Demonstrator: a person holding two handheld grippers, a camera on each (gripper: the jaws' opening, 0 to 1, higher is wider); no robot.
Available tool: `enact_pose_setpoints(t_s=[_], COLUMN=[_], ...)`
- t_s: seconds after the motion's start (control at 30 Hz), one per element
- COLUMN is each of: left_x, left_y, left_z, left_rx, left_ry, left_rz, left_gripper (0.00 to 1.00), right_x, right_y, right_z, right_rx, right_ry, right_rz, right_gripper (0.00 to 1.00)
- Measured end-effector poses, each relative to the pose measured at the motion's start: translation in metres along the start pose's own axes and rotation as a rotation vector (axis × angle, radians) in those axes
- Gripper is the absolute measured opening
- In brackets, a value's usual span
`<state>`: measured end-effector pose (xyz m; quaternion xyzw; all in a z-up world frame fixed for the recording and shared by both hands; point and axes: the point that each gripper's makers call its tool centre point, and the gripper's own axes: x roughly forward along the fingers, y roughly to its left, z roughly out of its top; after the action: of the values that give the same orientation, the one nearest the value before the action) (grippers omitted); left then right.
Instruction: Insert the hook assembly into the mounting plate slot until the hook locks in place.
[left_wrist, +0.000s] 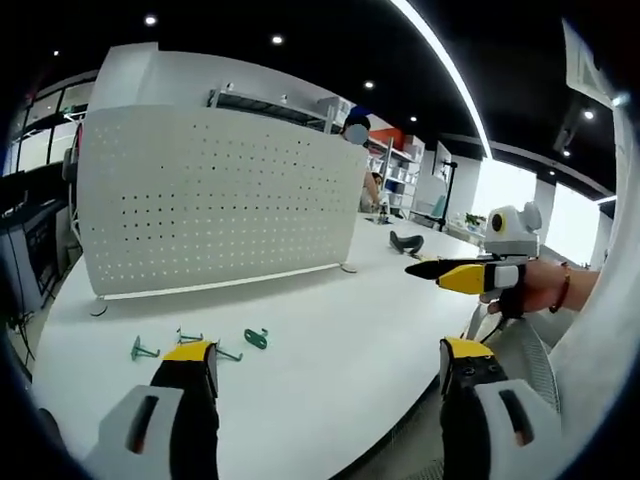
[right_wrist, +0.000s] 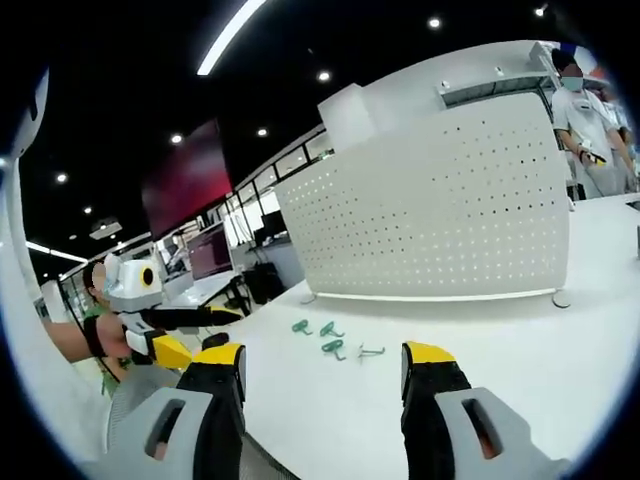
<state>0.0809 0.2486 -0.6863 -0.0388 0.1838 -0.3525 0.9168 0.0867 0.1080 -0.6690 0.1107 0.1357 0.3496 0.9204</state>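
Observation:
A white perforated mounting plate (left_wrist: 210, 200) stands upright on feet across the white table (left_wrist: 330, 300). Several green hook assemblies (left_wrist: 256, 338) lie on the table in front of it, close to my left jaw. My left gripper (left_wrist: 328, 355) is open and holds nothing, well short of the plate. The right gripper (left_wrist: 465, 275) comes in from the right, held in a hand over the table edge. In the right gripper view the plate (right_wrist: 430, 215) stands ahead and the green hooks (right_wrist: 330, 338) and a thin metal hook (right_wrist: 371, 350) lie between the open, empty jaws of my right gripper (right_wrist: 325, 355). The left gripper (right_wrist: 175, 335) shows at the left.
A dark object (left_wrist: 405, 241) lies on the table right of the plate. One person (left_wrist: 357, 130) stands behind the plate; in the other view a person (right_wrist: 580, 110) stands at its far end. The table's near edge (left_wrist: 400, 445) runs close under both grippers. Shelving and desks fill the background.

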Motion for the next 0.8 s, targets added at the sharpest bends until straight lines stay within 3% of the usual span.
enact_pose_setpoints(t_s=[0.8], left_x=[0.025], left_y=[0.010], left_z=[-0.024], left_rx=[-0.041], left_ry=[0.078], left_rz=[-0.006], left_gripper=[0.89], right_x=[-0.006], right_y=[-0.017], right_z=[-0.007], right_rx=[0.020], right_ry=[0.020], right_rz=[-0.032], right_gripper=[0.63])
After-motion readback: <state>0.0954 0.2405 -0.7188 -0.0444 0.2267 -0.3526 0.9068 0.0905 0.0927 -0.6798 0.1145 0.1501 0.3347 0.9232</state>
